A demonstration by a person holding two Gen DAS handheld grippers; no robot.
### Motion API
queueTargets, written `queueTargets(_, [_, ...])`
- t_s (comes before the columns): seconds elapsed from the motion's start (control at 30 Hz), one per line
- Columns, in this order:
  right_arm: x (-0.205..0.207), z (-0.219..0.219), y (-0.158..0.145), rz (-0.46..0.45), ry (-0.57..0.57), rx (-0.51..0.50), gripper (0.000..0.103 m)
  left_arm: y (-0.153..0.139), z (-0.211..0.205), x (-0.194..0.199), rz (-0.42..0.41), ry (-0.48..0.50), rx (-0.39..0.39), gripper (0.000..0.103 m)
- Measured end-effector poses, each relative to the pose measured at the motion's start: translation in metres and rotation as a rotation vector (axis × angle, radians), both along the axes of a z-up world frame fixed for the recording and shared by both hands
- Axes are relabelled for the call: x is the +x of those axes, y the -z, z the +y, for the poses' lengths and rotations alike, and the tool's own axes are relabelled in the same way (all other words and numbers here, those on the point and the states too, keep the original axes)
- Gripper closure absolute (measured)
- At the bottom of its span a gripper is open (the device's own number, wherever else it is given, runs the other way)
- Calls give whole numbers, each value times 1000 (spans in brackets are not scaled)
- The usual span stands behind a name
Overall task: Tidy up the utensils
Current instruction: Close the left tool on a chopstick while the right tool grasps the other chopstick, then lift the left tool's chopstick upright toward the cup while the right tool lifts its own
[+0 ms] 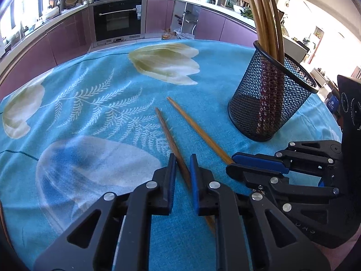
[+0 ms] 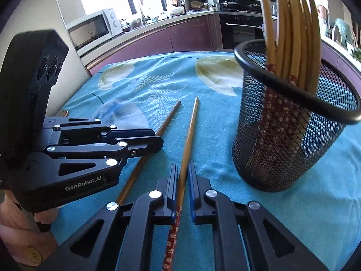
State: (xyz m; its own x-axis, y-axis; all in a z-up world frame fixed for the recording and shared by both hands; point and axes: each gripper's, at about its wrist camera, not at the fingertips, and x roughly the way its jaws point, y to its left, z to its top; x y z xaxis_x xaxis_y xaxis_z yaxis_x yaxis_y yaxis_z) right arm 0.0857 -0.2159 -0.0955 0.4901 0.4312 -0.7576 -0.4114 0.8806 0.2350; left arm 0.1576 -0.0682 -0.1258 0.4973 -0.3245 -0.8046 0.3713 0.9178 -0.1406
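Your left gripper (image 1: pixel 183 158) sits at the bottom centre of the left wrist view, its jaws drawn in close around the dark chopstick (image 1: pixel 172 144). The blue pads flank the stick at its near part; a thin gap shows on either side, so you cannot tell for sure that both pads press on it. The stick runs from between the jaws up toward the middle of the frame, lying on the blue cloth (image 1: pixel 101 113).

Your right gripper (image 2: pixel 182 169) sits at the bottom centre of the right wrist view, jaws nearly closed around the light chopstick (image 2: pixel 190 131). This stick passes between the pads, its red patterned end running down to the bottom edge and its tip pointing up to the frame's middle. The left pad lies against it; the right pad looks just off it.

The two sticks lie side by side, apart, angled slightly toward each other at the far tips. In the left view your right gripper (image 1: pixel 234 160) comes in from the right edge, its tips at the light chopstick (image 1: pixel 198 131).

The mesh cup (image 2: pixel 293 135) stands upright at the right of both frames, near the sticks, holding a bunch of chopsticks (image 2: pixel 291 22) that fan up to the top edge.
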Motion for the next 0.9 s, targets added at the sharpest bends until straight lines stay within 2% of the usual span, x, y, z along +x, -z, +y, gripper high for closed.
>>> queueTargets(0.3, [-7, -11, -9, -4, 5, 69, 97, 2, 0, -7, 3, -7, -9, 94])
queueTargets(0.5, [-7, -5, -6, 12, -27, 55, 97, 2, -4, -13, 6, 24, 13, 93])
queueTargets(0.67, [-5, -1, -1, 22, -31, 29, 96, 2, -7, -15, -1, 53, 45, 87])
queueTargets(0.83, [-3, 1, 0, 15, -36, 17, 96, 2, -13, -14, -7, 66, 82, 88])
queueTargets(0.9, [-2, 2, 0, 14, -36, 17, 96, 2, -15, -13, -8, 61, 85, 93])
